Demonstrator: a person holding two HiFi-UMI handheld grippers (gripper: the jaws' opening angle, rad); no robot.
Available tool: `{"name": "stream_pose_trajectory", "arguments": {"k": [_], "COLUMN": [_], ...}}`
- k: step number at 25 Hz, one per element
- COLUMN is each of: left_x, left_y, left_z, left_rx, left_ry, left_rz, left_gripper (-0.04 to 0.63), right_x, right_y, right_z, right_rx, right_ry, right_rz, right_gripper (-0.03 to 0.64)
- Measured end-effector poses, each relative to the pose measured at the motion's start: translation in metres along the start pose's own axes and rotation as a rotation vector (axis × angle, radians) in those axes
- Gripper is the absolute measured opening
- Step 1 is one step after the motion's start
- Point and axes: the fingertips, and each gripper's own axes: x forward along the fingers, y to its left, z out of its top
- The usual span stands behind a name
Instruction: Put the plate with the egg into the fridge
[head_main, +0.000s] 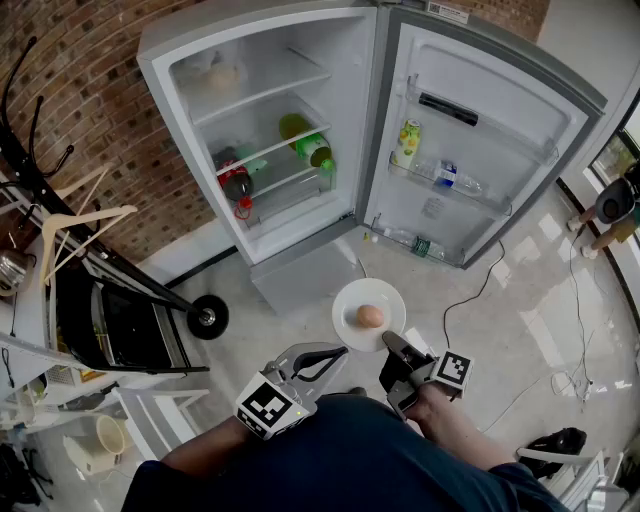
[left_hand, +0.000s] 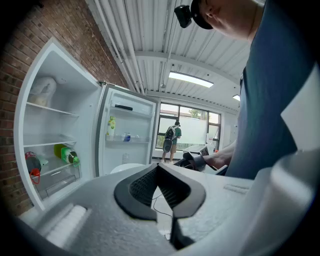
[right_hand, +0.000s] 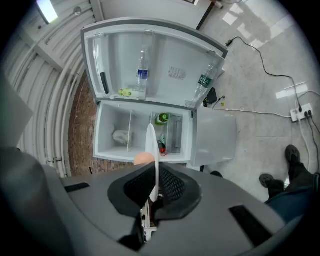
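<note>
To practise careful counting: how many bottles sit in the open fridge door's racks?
3: a yellow-green bottle in the middle door rack near the hinge, a blue-labelled bottle beside it, and a green-labelled bottle in the bottom rack. Others may be hidden behind the rack fronts.

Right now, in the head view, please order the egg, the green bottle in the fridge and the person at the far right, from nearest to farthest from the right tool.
1. Egg: on the plate that the right tool grips by its rim, just ahead.
2. Green bottle: on the fridge's middle shelf, ahead and left.
3. Person: small at the far right edge.
</note>
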Motion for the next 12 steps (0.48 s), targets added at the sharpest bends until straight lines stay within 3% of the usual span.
{"name": "stream_pose_trajectory", "arguments": {"k": [12], "left_x": [0.0001], "left_y": [-0.0022], "left_z": [-0.0020], "left_rx": [0.004], "left_ry": [0.015], "left_rz": [0.008], "left_gripper": [0.005], "right_x": [0.0048], "right_y": [0.0014], "right_z": [0.0051], "right_rx": [-0.021], "right_ry": [0.012], "right_rz": [0.001], "right_gripper": [0.018]}}
